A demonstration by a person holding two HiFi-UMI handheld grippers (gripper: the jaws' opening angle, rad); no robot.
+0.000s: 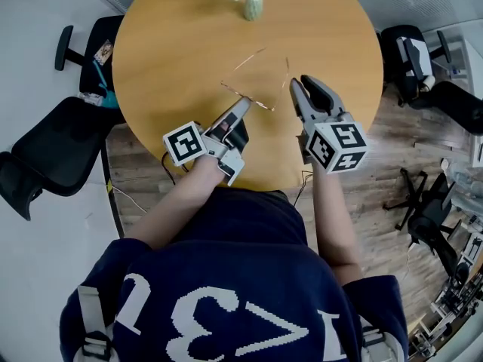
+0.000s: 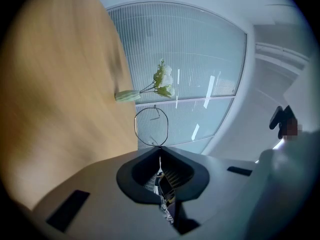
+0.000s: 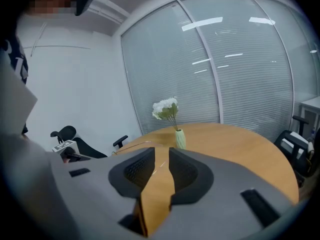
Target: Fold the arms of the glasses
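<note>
The thin wire-framed glasses [image 1: 260, 104] hang above the round wooden table [image 1: 166, 44], both arms spread out toward the vase. My left gripper [image 1: 245, 104] is shut on the frame from the near side. In the left gripper view one round lens ring [image 2: 151, 126] sticks up just past the closed tips of my left gripper [image 2: 160, 148]. My right gripper [image 1: 301, 82] stands open just to the right of the glasses, near the right arm, gripping nothing. In the right gripper view only tabletop shows in the gap of my right gripper [image 3: 161, 151].
A small green vase of white flowers [image 1: 253, 6] stands at the table's far side, also visible as the vase [image 3: 180, 139]. Black office chairs sit at the left [image 1: 53, 149] and right [image 1: 411, 51]. A glass wall with blinds [image 3: 225, 74] lies beyond the table.
</note>
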